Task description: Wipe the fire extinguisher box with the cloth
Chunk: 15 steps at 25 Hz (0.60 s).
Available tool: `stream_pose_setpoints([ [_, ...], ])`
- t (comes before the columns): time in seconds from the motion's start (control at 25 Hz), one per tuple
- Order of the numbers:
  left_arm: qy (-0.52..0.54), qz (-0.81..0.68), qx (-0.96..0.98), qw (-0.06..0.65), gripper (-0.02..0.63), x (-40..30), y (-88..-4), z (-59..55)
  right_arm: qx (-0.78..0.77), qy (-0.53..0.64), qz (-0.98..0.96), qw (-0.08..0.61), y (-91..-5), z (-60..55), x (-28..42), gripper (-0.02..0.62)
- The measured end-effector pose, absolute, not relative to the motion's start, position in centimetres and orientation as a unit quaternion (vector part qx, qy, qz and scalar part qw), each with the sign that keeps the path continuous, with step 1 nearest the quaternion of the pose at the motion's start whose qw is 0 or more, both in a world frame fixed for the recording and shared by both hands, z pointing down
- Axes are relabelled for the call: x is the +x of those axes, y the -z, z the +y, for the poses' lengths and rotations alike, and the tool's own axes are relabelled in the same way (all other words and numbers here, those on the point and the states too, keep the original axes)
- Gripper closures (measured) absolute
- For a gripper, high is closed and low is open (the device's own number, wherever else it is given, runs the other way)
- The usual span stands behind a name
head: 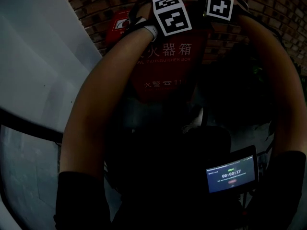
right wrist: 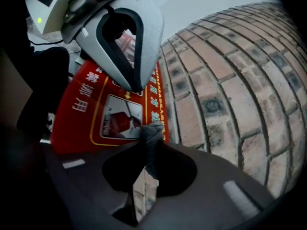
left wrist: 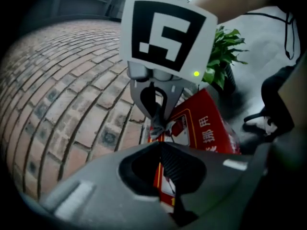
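Note:
The red fire extinguisher box [head: 163, 71] stands against a brick wall, with both arms reaching over it. Only the marker cubes of the left [head: 171, 15] and right [head: 219, 5] grippers show in the head view. My right gripper [right wrist: 149, 143] is shut on a small grey cloth [right wrist: 151, 132], held just above the box's top face [right wrist: 91, 114] near the wall. The left gripper view shows that cloth [left wrist: 158, 126] pinched in the right gripper [left wrist: 157, 115]. My left gripper [left wrist: 160, 146] is shut with nothing in it, facing the right one over the box [left wrist: 206, 123].
The brick wall [left wrist: 72, 80] runs close behind the box. A potted plant [left wrist: 223, 56] stands beside the box on the grey floor. A pale slanted panel [head: 38, 71] lies to the left. A small screen showing a timer [head: 232, 175] sits low right.

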State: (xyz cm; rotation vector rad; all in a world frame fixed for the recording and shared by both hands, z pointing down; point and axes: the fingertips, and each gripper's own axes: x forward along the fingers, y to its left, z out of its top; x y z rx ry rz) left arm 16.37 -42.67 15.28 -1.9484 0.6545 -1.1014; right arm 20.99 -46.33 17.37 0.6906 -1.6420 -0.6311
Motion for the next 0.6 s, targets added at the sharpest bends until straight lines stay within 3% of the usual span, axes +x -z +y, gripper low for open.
stream_pose_setpoints([
  [0.6,0.422,0.271,-0.771,0.393,0.603,14.1,-15.4,-34.7,0.246,0.267,-0.698,0.617,-18.1,-35.4,19.7,0.548],
])
